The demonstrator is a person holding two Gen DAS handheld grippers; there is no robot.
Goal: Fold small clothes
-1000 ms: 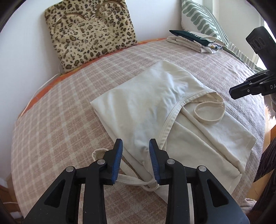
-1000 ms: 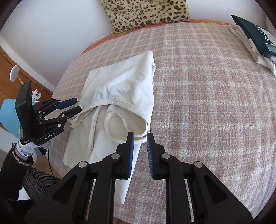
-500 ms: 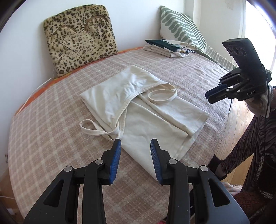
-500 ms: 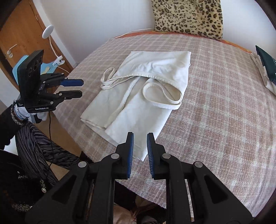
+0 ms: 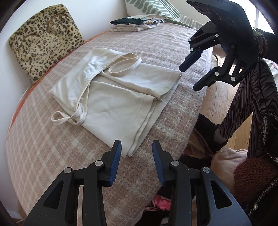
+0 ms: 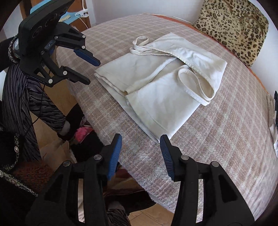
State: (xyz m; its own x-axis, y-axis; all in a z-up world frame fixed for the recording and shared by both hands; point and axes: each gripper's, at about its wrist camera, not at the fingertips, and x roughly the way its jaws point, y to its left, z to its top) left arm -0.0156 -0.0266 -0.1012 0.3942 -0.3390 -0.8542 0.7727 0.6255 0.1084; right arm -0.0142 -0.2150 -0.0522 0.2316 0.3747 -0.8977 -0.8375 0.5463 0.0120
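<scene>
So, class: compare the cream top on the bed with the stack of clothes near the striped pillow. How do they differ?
The cream top lies near the bed's front edge by the grippers; the stack sits far back by the striped pillow. The top is one garment, sides folded in, straps loose; the stack holds several pieces. The top is cream; the stack has a dark piece on top. Both rest on the checked blanket.

I'm working in a home bedroom: a bed under a checked blanket point(image 5: 52, 139), a leopard-print cushion point(image 5: 43, 41) against the white wall, a striped pillow point(image 5: 152, 8), wooden floor point(image 5: 217, 97).
</scene>
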